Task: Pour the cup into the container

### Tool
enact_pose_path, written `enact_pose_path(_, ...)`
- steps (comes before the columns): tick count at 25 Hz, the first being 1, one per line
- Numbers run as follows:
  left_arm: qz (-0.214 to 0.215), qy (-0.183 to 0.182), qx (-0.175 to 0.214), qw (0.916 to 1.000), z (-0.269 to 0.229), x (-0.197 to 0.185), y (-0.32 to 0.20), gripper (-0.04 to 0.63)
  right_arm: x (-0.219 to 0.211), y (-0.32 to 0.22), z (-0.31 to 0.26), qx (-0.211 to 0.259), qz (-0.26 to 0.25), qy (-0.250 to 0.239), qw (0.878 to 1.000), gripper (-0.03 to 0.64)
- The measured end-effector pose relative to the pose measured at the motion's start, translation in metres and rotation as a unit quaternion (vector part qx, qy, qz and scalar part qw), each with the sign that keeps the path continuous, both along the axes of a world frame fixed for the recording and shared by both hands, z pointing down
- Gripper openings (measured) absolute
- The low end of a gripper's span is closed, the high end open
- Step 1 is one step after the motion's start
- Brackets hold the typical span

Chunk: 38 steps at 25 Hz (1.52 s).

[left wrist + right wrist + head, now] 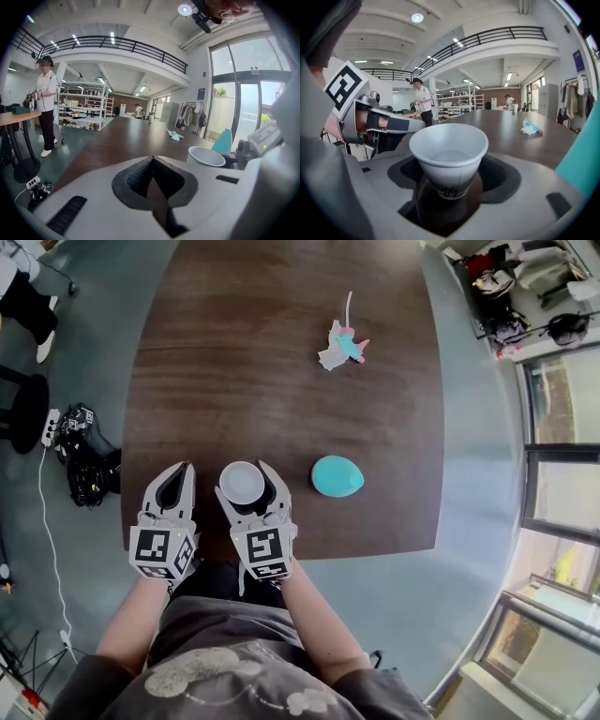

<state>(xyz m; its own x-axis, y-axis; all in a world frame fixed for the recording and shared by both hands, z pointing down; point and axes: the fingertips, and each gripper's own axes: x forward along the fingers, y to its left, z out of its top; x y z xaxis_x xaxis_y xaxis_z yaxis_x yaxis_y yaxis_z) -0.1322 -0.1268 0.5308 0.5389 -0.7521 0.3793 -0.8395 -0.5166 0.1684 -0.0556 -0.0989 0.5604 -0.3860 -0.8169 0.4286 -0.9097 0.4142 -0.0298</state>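
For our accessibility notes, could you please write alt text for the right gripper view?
A white paper cup sits between two open jaws, a dark table stretching beyond. A teal container shows at the right edge.

The table (281,409) is dark brown wood grain with a low satin sheen, and the floor (94,352) to its left looks smooth and faintly glossy. The cup (449,164) is matt white paper with dark print low on its wall, while the container (337,476) to its right is smooth teal, plastic by the look. The left gripper (178,470) and right gripper (246,479) have pale grey matt plastic shells, with ribbed black pads (136,178) lining the inner faces.
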Motion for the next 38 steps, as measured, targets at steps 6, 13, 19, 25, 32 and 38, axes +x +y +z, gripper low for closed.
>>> enact_pose_path(6, 0.004, 0.001, 0.002, 1.0, -0.003, 0.003, 0.002, 0.008, -0.001, 0.0, -0.001, 0.003, -0.001, -0.003, 1.0, 0.313)
enact_pose_path(13, 0.002, 0.006, 0.008, 0.9999, -0.01, -0.003, 0.005, 0.008, -0.001, 0.003, -0.007, -0.002, -0.004, -0.003, 1.0, 0.301)
enact_pose_path(19, 0.01, 0.01, 0.014, 0.9998, -0.021, -0.008, 0.008, 0.008, -0.002, 0.01, -0.048, 0.016, 0.002, -0.023, 1.0, 0.299)
enact_pose_path(25, 0.043, 0.011, 0.025, 0.9987, -0.051, 0.003, 0.012, 0.008, 0.005, 0.018, -0.102, 0.016, 0.013, -0.055, 0.998, 0.298)
enact_pose_path(32, 0.1, 0.027, 0.059, 0.9929, -0.092, 0.031, 0.014, 0.008, 0.027, 0.03, -0.151, 0.021, 0.051, -0.072, 0.996, 0.298)
enact_pose_path(38, 0.108, 0.03, 0.048, 0.9925, -0.084, 0.044, 0.021, 0.008, 0.049, 0.041, -0.147, 0.019, 0.063, -0.064, 0.996, 0.296)
